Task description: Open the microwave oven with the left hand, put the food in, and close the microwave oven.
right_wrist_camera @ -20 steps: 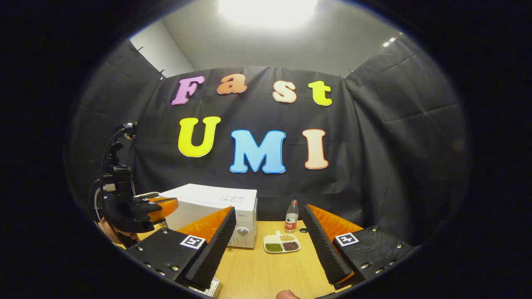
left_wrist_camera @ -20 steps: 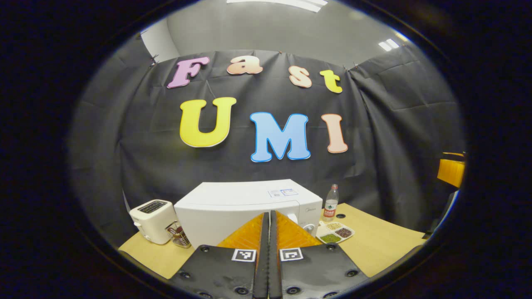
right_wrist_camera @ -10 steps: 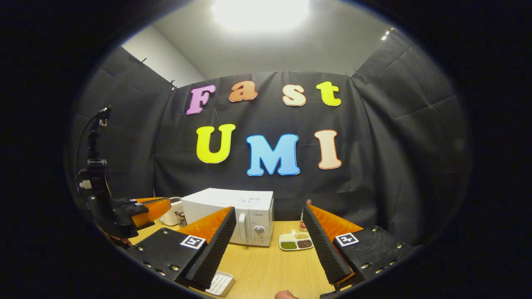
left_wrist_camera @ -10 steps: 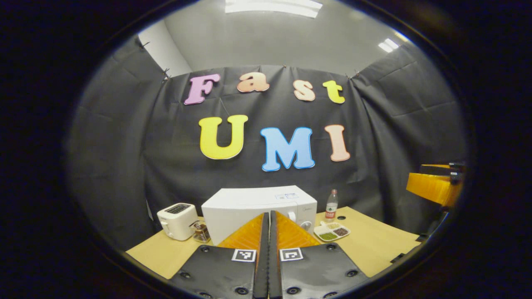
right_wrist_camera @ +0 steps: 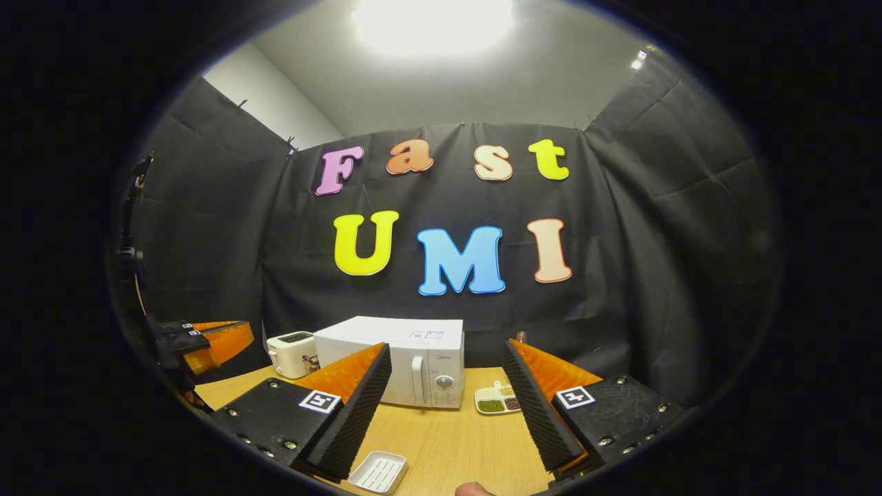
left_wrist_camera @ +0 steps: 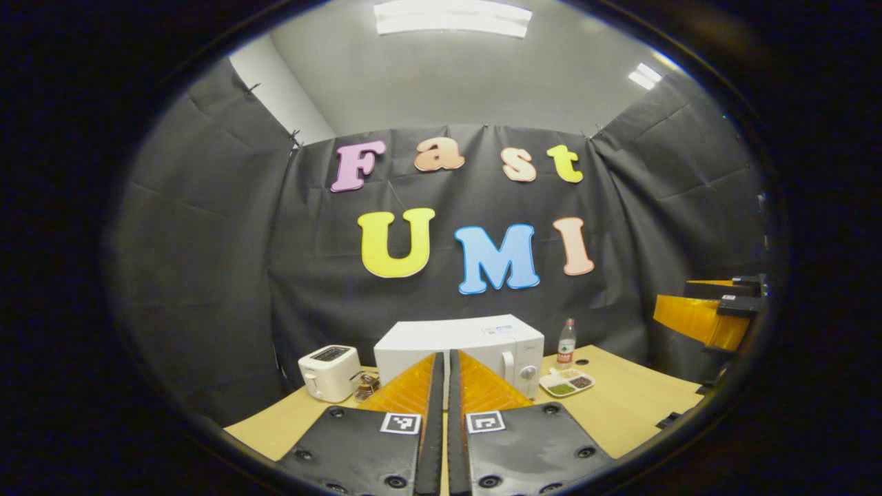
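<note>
Nothing's been touched yet here. The white microwave oven (right_wrist_camera: 406, 362) sits near the back of the wooden counter (right_wrist_camera: 448, 448) with its door closed, well away from both grippers. The left gripper (left_wrist_camera: 443, 413) has its fingers pressed almost together with nothing between them, aimed roughly at the oven's front. The right gripper (right_wrist_camera: 444, 406) has its fingers spread wide and empty.

The food looks like a small divided dish (right_wrist_camera: 496, 399) with green, brown and pale stuff in separate sections, maybe beans or grains, too small to tell for sure. It sits on the counter just beside the oven's control-knob side. A water bottle (left_wrist_camera: 566, 342) stands behind it, a white toaster (left_wrist_camera: 329, 372) is off on the oven's other side, and a small white tray (right_wrist_camera: 377, 472) lies close to the right gripper.

Handling-wise: the door has a vertical bar handle (right_wrist_camera: 417, 380) next to the knobs, which is the obvious place for the left fingers to hook or pinch. It'll likely be stiff and need a firm pull, and the oven could slide if yanked. The dish is probably light and rigid but shallow, so it should be gripped by the rim and kept level or the loose contents will spill.
</note>
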The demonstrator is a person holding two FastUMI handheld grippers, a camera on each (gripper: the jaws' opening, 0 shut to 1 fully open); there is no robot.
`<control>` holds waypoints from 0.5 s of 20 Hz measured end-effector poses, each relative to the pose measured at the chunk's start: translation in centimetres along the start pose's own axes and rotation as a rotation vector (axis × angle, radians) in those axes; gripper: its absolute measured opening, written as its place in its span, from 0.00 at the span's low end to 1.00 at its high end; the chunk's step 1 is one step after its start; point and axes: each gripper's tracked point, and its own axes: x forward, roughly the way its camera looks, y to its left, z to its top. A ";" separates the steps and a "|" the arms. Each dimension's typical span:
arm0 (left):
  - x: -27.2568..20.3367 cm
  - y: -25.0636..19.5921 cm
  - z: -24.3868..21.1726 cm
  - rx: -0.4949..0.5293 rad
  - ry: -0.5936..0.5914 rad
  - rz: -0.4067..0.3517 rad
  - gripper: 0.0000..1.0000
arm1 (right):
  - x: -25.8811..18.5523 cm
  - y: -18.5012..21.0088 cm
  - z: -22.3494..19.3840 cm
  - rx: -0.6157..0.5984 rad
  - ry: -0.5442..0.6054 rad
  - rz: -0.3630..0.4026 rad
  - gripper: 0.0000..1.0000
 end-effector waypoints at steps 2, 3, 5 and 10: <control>-0.5 0.4 -0.2 0.002 0.004 -0.011 0.20 | 0.0 1.0 -0.1 0.004 0.004 0.001 0.98; -0.6 0.7 -0.4 0.004 0.011 -0.012 0.23 | -0.2 1.7 -0.3 0.005 0.009 0.009 0.98; -0.7 1.6 -0.5 -0.002 0.015 -0.003 0.24 | 0.0 2.8 -0.2 -0.008 0.007 0.020 0.98; -0.8 3.0 -0.6 -0.005 0.019 -0.005 0.77 | 0.1 4.8 -0.5 -0.016 0.006 0.021 0.98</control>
